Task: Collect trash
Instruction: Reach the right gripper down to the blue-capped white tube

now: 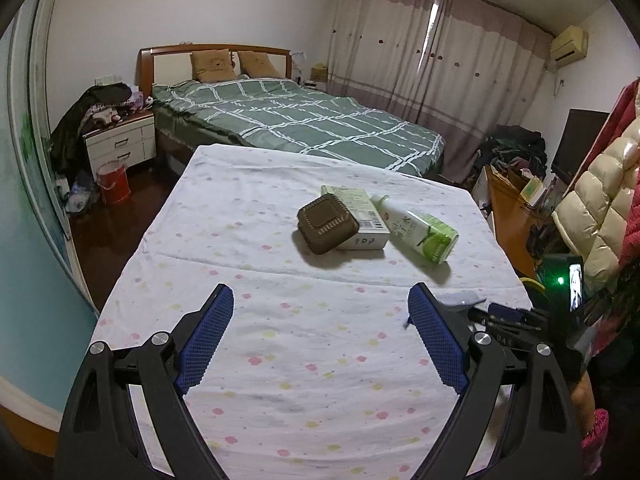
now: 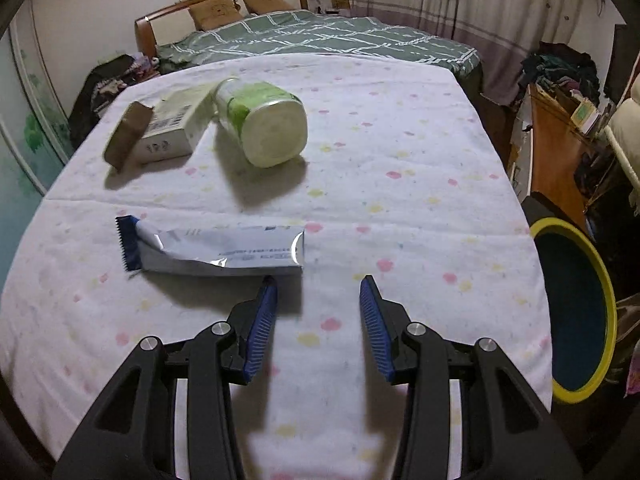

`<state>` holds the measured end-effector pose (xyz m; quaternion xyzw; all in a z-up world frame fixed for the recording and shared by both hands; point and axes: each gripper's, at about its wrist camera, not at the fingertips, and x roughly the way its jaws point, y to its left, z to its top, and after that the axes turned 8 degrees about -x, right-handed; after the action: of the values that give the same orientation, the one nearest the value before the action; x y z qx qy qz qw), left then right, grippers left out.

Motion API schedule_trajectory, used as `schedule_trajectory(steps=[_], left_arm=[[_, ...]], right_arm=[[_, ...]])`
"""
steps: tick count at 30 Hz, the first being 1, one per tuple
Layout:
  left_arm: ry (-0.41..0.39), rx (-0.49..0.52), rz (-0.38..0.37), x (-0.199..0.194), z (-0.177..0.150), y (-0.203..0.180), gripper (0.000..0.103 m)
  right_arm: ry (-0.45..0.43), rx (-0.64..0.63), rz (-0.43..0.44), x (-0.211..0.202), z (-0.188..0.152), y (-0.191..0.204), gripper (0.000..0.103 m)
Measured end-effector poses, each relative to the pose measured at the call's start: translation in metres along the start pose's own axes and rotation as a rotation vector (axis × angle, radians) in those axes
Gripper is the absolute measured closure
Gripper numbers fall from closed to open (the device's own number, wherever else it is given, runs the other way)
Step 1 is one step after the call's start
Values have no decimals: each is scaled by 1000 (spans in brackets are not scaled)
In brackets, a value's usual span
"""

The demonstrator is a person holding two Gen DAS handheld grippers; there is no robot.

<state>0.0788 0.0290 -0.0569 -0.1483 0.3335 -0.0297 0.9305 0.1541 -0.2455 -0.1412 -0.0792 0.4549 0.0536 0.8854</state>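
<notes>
On the table's dotted white cloth [image 1: 280, 352] lie a brown square tray [image 1: 326, 226], a white carton box [image 1: 360, 216] and a white-green bottle [image 1: 420, 230] on its side. They also show in the right wrist view: tray [image 2: 128, 136], box [image 2: 176, 128], bottle [image 2: 264, 124]. A flattened silver-blue tube [image 2: 216, 252] lies just ahead of my right gripper [image 2: 318, 284], which is open and empty. My left gripper [image 1: 320, 296] is open and empty, well short of the pile.
A yellow-rimmed bin [image 2: 576, 312] stands off the table's right edge. A bed [image 1: 288, 120] lies beyond the table, a nightstand [image 1: 120, 144] and red bucket [image 1: 114, 182] to the left, a cluttered desk [image 1: 516, 200] and hanging coats [image 1: 600, 200] to the right.
</notes>
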Motion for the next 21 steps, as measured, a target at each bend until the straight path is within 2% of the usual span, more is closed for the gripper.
schedule_trajectory(steps=[8,13,17,21], left_arm=[[17,-19,-7,8,-1,3,15],[18,-16,-8,10,0,4,15],[25,-10,-17,15,1,5,15],[39,-2,-32,20,1,8,15]], right_arm=[[-3,-26,-12,30,51,10,61],[-12,63,-32,18,49,-2,61],[-45,190,42,0,37,-11,61],[-71,168,96,-8,42,2,61]])
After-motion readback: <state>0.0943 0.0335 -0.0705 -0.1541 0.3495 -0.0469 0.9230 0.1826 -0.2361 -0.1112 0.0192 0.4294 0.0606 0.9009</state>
